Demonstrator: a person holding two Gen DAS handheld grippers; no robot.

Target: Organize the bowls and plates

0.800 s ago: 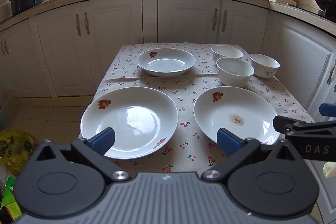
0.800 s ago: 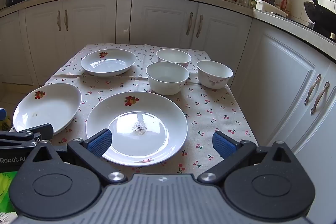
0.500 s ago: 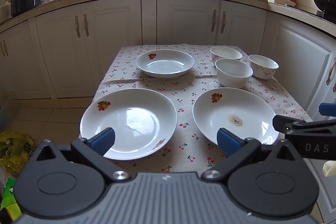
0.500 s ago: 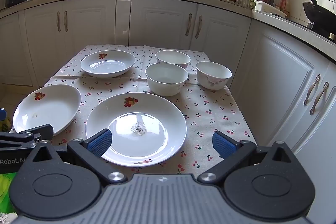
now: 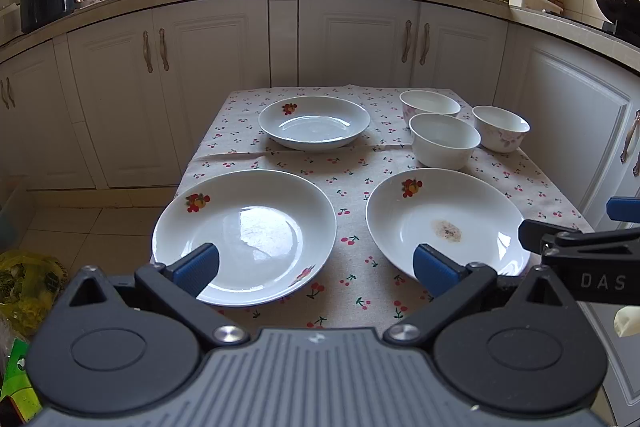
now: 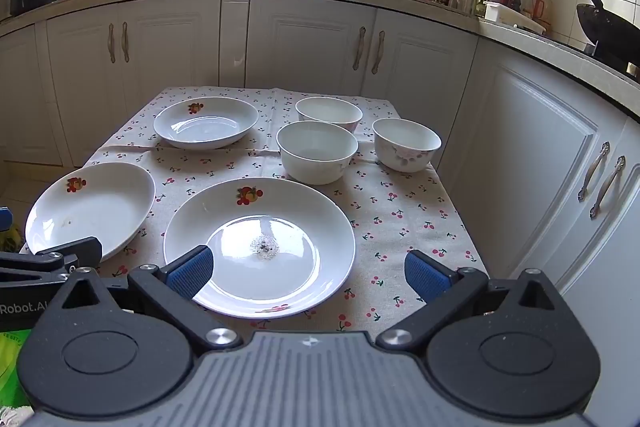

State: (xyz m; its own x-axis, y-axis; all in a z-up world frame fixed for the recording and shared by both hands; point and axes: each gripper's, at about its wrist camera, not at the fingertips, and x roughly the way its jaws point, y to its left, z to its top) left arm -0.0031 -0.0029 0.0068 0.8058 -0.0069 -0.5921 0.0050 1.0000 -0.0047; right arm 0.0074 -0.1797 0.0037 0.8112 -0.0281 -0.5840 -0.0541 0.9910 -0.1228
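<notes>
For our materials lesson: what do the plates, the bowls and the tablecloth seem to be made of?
Plates, e.g. the near left plate: likely glazed ceramic, white and glossy, mirroring the window light. Bowls, e.g. the nearest bowl: probably the same glazed ceramic, smooth and shiny. Tablecloth: seemingly woven fabric, matt, creased, printed with cherries.

left claw drew back slightly | right claw drew back slightly | dishes unmoved

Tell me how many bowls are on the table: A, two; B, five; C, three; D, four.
C: three bowls cluster at the far right of the table, a rear bowl, a front bowl and a right bowl; the other three dishes are plates.
</notes>
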